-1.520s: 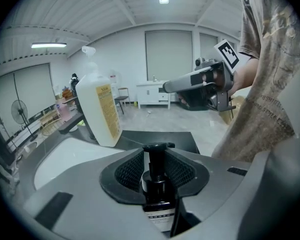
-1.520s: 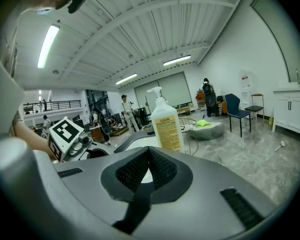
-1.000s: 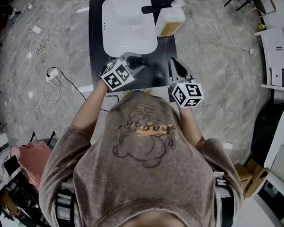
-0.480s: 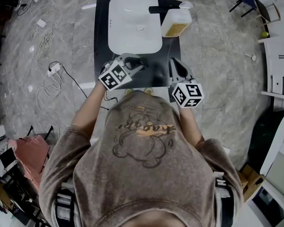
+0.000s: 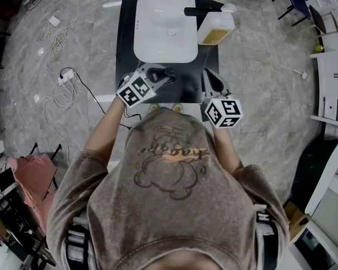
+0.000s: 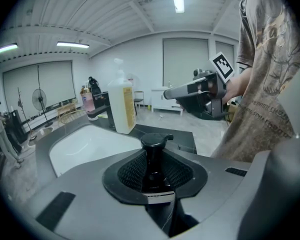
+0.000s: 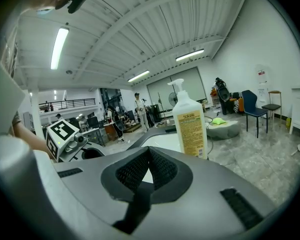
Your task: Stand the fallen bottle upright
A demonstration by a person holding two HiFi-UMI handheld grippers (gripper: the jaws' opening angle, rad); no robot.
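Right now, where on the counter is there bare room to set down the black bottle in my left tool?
Best bare patch: the dark counter strip between the near rim of the sink and the counter's front edge. The far right corner is crowded by the faucet and soap bottle. Left of the sink there is only a thin margin.

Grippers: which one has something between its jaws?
The left gripper: its closing jaws pinch a black bottle. The right gripper is shut with nothing between.

Bottle (image 5: 216, 28) right of basin (image 5: 158, 45)
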